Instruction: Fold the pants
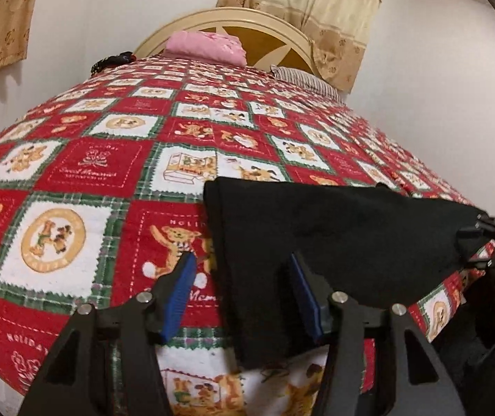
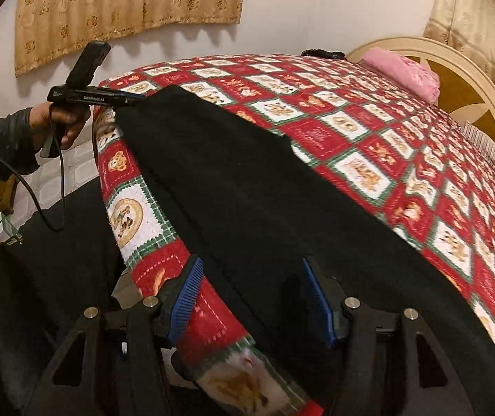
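Black pants (image 1: 334,239) lie flat along the near edge of a bed, also in the right wrist view (image 2: 247,187). My left gripper (image 1: 242,260) is open, its blue pads spread over the pants' left end, right pad above the cloth. My right gripper (image 2: 250,265) is open, straddling the pants' near edge at the other end. The left gripper also shows in the right wrist view (image 2: 122,98), held by a hand at the pants' far end. The right gripper shows in the left wrist view (image 1: 483,232) at the pants' right corner.
The bed has a red, white and green teddy-bear cover (image 1: 108,159). A pink folded cloth (image 1: 205,46) and a striped pillow (image 1: 306,79) lie by the cream headboard (image 1: 247,17). Curtains (image 2: 126,7) hang on the walls. A cable (image 2: 49,204) trails from the left gripper.
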`<move>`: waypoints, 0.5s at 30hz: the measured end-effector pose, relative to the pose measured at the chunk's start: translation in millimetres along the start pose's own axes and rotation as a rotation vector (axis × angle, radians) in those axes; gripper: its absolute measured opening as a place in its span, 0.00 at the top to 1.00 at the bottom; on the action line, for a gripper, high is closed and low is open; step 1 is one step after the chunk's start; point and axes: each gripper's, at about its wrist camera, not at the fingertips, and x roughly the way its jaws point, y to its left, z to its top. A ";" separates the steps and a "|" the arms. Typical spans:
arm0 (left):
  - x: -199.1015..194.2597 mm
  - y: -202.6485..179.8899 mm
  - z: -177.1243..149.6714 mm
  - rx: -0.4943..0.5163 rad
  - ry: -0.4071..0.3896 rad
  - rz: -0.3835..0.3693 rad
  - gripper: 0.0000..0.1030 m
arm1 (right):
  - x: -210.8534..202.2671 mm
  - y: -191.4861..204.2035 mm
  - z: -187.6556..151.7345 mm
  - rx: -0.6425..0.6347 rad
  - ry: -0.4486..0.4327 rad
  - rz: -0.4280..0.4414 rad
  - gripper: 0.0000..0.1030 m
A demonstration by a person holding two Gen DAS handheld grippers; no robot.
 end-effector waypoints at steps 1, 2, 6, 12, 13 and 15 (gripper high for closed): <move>0.6 -0.2 0.3 -0.004 -0.002 -0.002 0.42 | 2.6 2.0 -0.6 -0.014 0.004 -0.010 0.46; 0.9 -1.1 0.6 -0.004 -0.003 -0.002 0.41 | 5.9 3.6 -0.8 -0.027 0.010 -0.022 0.50; 4.9 -4.8 2.9 0.004 -0.002 0.009 0.39 | 25.2 10.7 0.4 -0.090 0.039 -0.082 0.80; 7.7 -4.0 6.4 0.003 0.008 0.011 0.39 | 4.8 19.9 8.5 -0.093 0.026 0.002 0.98; 7.7 -3.8 6.4 0.003 0.008 0.010 0.39 | 3.4 23.1 7.0 -0.104 0.035 0.003 0.98; 7.5 -4.2 6.4 0.002 0.008 0.011 0.39 | 9.5 27.7 0.8 -0.118 0.081 0.020 0.98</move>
